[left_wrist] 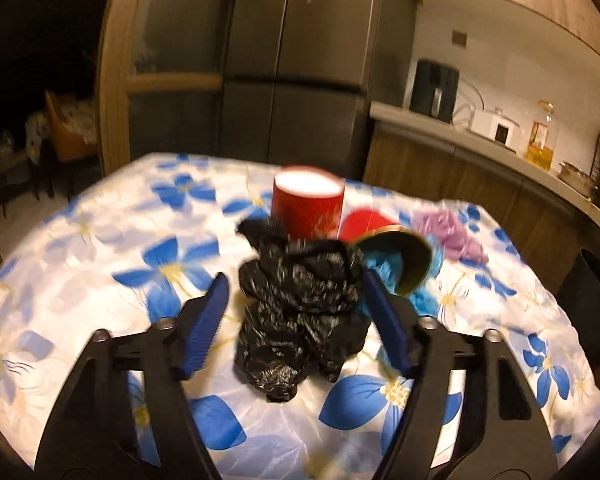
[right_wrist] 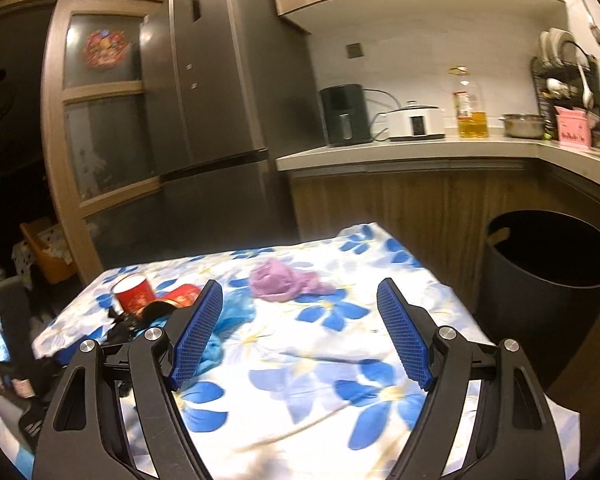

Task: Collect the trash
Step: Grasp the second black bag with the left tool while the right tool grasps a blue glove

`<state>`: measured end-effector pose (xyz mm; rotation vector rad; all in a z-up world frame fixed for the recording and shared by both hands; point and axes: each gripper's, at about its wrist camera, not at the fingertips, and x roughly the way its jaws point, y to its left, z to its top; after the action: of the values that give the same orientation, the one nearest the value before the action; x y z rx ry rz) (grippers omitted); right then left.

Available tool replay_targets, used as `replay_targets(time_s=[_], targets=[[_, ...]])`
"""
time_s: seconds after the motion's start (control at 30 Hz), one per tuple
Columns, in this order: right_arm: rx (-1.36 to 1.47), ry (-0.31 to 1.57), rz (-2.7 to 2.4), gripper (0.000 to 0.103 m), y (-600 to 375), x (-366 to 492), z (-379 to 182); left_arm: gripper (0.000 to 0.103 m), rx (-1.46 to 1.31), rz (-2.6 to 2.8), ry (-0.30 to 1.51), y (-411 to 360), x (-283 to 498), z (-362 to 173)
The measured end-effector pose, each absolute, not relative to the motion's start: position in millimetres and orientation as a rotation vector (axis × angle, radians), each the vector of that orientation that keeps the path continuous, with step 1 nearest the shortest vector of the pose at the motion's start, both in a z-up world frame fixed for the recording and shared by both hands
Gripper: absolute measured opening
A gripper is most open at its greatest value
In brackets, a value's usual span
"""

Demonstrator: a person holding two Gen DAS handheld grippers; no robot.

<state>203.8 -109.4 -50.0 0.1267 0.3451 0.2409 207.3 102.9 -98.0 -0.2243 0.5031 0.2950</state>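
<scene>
A crumpled black plastic bag (left_wrist: pixel 300 312) lies on the flowered tablecloth (left_wrist: pixel 100 248), between the fingers of my left gripper (left_wrist: pixel 296 279). The right pad is at the bag's edge and the left pad stands a little clear, so the gripper is open. Behind the bag are an upright red cup (left_wrist: pixel 308 204), a red cup on its side (left_wrist: pixel 364 222), a tipped dark cup (left_wrist: pixel 404 260), blue crumpled plastic (left_wrist: pixel 420 300) and purple crumpled plastic (left_wrist: pixel 452 232). My right gripper (right_wrist: pixel 300 283) hangs open and empty above the cloth (right_wrist: pixel 340 364), just short of the purple plastic (right_wrist: pixel 280 282).
A black round bin (right_wrist: pixel 552 280) stands on the floor off the table's right edge, also seen as the bin (left_wrist: pixel 592 304). A grey fridge (right_wrist: pixel 220 120) and a wooden counter (right_wrist: pixel 420 152) with appliances lie beyond the table. A doorway opens at the left.
</scene>
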Motion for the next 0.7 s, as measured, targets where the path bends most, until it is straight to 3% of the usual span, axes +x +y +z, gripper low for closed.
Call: replay_targets(time_s=[0.07,0.13,0.17,0.23,0.4,0.7], targets=[[0.105,0.352,0.270,0.078,-97,205,-52,0.046,-0.263,0.291,0.535,111,211,-106],[0.073,0.357,0.301,0.077,-81,205,-56,0.025,-0.293,0.279,0.551,117,213,-110],[0.066,0.360,0.313,0.077,-75,205,-59,0.020,-0.305,0.269,0.554,118,212,-111],[0.053,0.376,0.349,0.071,-59,206,-65,0.004,-0.317,0.256,0.549,119,210,-111],[0.007,0.409,0.439,0.058,-20,210,-79,0.001,-0.348,0.241,0.469,125,181,-99],[-0.039,0.472,0.495,0.049,26,228,-102,0.001,-0.345,0.286,0.371,144,140,-76]])
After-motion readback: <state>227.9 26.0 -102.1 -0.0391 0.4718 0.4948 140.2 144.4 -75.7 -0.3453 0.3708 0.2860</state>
